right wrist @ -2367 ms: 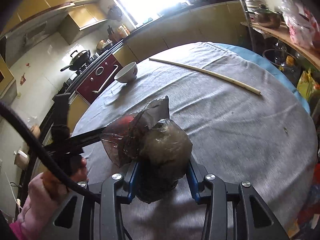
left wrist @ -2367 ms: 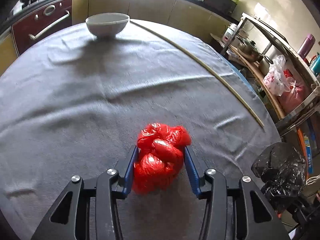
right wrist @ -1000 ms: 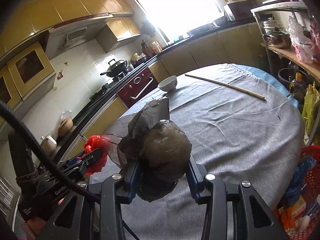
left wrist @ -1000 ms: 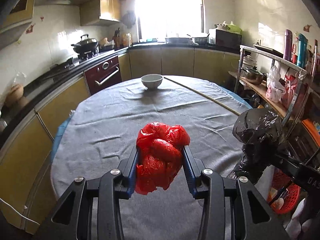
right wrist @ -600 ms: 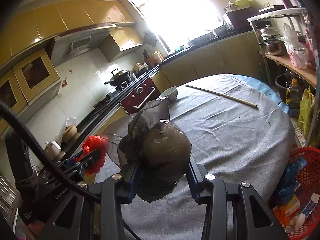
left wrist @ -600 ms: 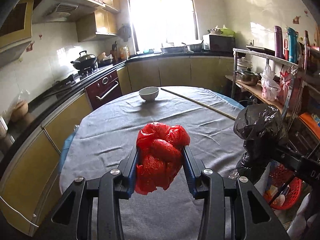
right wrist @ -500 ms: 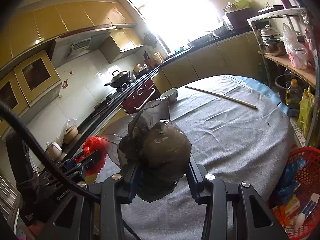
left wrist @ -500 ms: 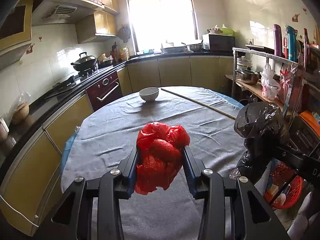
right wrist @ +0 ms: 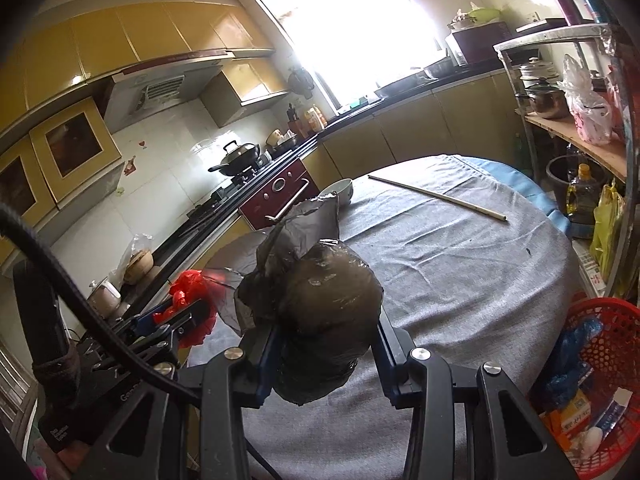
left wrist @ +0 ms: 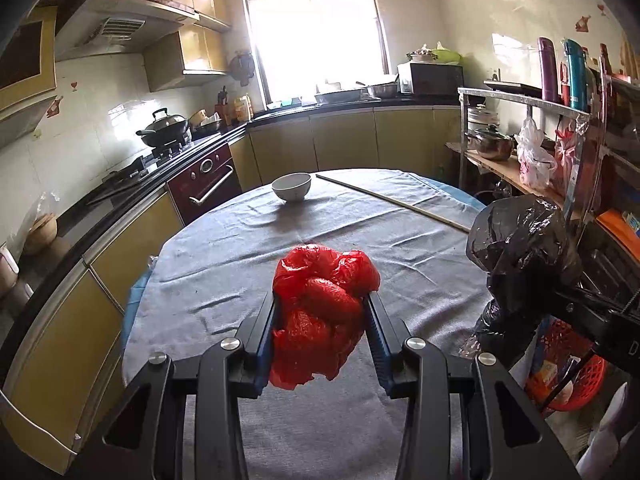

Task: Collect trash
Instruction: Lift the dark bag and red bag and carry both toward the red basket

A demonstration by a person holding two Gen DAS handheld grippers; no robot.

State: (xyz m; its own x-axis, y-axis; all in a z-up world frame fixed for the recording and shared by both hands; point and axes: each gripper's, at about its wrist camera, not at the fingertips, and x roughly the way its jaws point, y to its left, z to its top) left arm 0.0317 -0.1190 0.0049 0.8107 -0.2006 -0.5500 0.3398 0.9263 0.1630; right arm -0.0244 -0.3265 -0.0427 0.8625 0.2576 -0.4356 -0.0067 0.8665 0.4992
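My left gripper (left wrist: 322, 308) is shut on a crumpled red plastic bag (left wrist: 320, 312) and holds it in the air above the near edge of the round table (left wrist: 248, 256). My right gripper (right wrist: 326, 332) is shut on a crumpled black plastic bag (right wrist: 320, 312), also held above the table's near edge. The black bag shows at the right of the left wrist view (left wrist: 520, 268). The red bag shows at the left of the right wrist view (right wrist: 188, 300). A red mesh trash basket (right wrist: 604, 364) holding several pieces of litter stands on the floor at the right of the table.
A white bowl (left wrist: 291, 186) and a long thin stick (left wrist: 392, 202) lie on the grey tablecloth at the far side. A metal shelf rack (left wrist: 528, 136) with pots and bags stands to the right. Counters and a stove (left wrist: 160, 148) run along the left and back.
Both grippers have lifted and pulled back from the table with their bags still held. The view has widened and the red basket has come into sight at the right.
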